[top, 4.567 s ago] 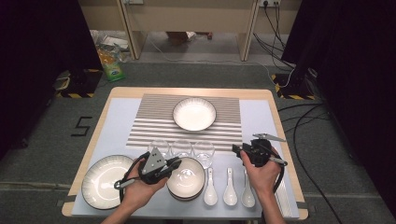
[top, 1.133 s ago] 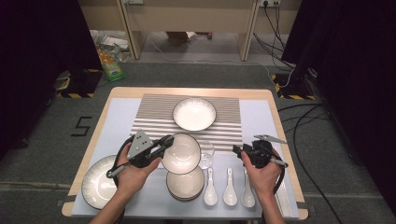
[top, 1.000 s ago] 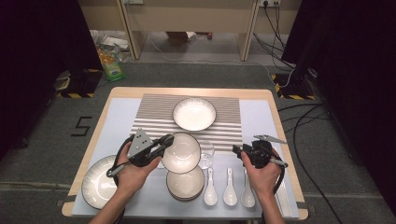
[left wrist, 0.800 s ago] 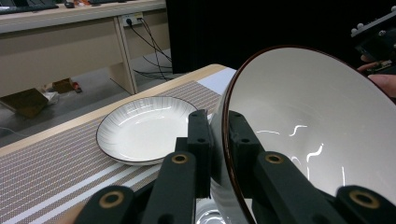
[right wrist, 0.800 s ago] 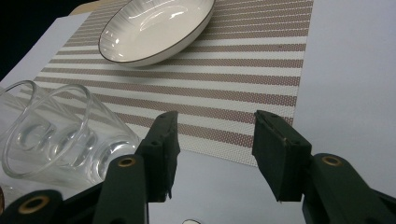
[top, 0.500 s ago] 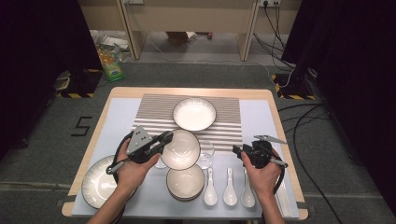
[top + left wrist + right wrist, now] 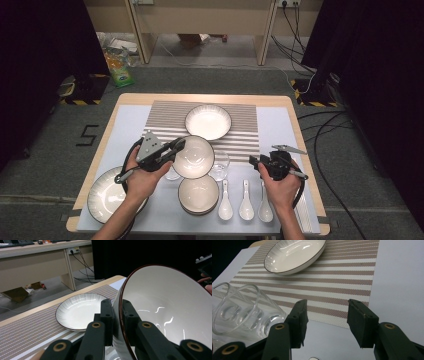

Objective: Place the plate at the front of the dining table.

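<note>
Bowl up in the left gripper, right gripper waiting empty.

Over the tabletop's middle, the lifted bowl [image 7: 194, 156] hangs tilted above the near bowl stack [image 7: 198, 194], its rim clamped between the left gripper [image 7: 176, 146] jaws. The striped placemat [image 7: 165, 117] and its shallow dish [image 7: 208, 121] lie toward the far edge. The right gripper [image 7: 255, 161], jaws apart, sits by the spoons [image 7: 245, 201].

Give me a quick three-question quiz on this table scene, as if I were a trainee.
1. What does the left gripper hold?
2. True or false: the right gripper grips a spoon.
3. How many white spoons lie in a row by the stacked bowls: A two, B three, C five?

Key: 1. A white bowl, clamped by its rim. 2. False, its jaws stand open with nothing between them. 3. B.
</note>
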